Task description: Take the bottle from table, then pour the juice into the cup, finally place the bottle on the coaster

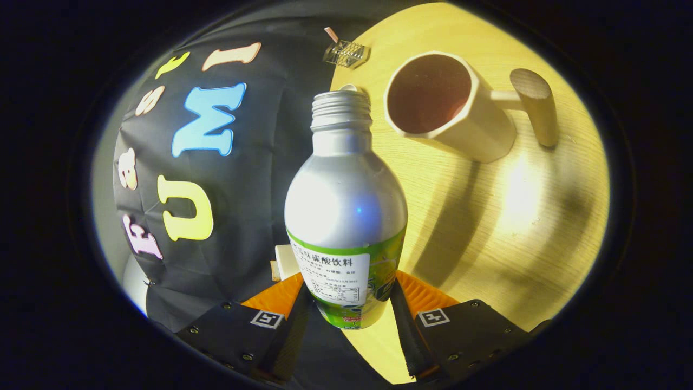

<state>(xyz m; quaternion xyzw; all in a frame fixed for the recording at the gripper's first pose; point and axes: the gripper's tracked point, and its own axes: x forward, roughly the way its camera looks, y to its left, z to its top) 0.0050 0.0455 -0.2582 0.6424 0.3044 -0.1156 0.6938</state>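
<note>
My gripper (350, 295) is shut on the lower part of a silver metal bottle (346, 208) with a green and white label, both fingers pressing its sides. The bottle has no cap, and its threaded neck points away from me, tipped toward a white cup (460, 122) beyond the fingers. The cup stands on the wooden table (514, 233) with a dark inside and a round wooden handle (536, 105) sticking out on its far side from the bottle. The bottle's mouth is beside the cup's rim, not over it. The whole view is rolled sideways.
A small wire-frame object (346, 53) sits at the table's edge beyond the bottle's mouth. A pale block (285, 261) peeks out beside the bottle near one finger. The booth's black cloth wall lies on the side of the bottle away from the cup.
</note>
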